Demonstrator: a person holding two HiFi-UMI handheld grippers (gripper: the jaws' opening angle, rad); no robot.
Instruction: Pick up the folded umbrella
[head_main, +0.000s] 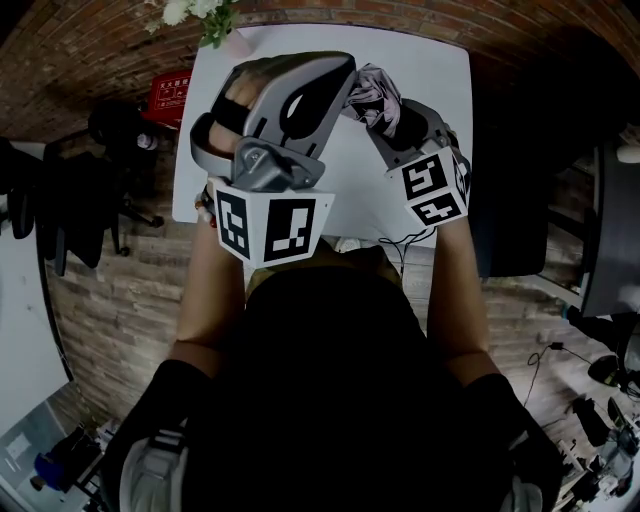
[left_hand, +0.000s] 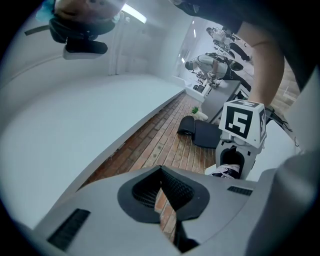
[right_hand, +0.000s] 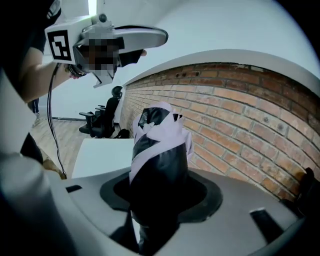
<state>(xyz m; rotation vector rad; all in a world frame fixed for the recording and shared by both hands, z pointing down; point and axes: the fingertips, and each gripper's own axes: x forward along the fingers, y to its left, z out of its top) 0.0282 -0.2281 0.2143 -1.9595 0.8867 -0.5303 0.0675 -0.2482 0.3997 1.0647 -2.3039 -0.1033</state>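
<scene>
The folded umbrella (right_hand: 162, 150), black cloth wrapped in pale pink, stands up between the jaws of my right gripper (right_hand: 160, 200), which is shut on its lower part. In the head view the right gripper (head_main: 395, 115) holds the umbrella (head_main: 372, 95) above the white table (head_main: 440, 80). My left gripper (head_main: 340, 75) hangs close by at the left, raised and pointing level. Its fingertips meet with nothing between them (left_hand: 161, 169). The left gripper view also catches the right gripper's marker cube (left_hand: 243, 124) and a bit of the umbrella (left_hand: 227, 171) below it.
A brick wall (right_hand: 240, 115) runs behind the table. Flowers (head_main: 200, 15) stand at the table's far left corner, and a red box (head_main: 172, 95) lies on the floor beside it. Black office chairs (head_main: 60, 200) stand at the left. A cable (head_main: 400, 240) hangs at the near edge.
</scene>
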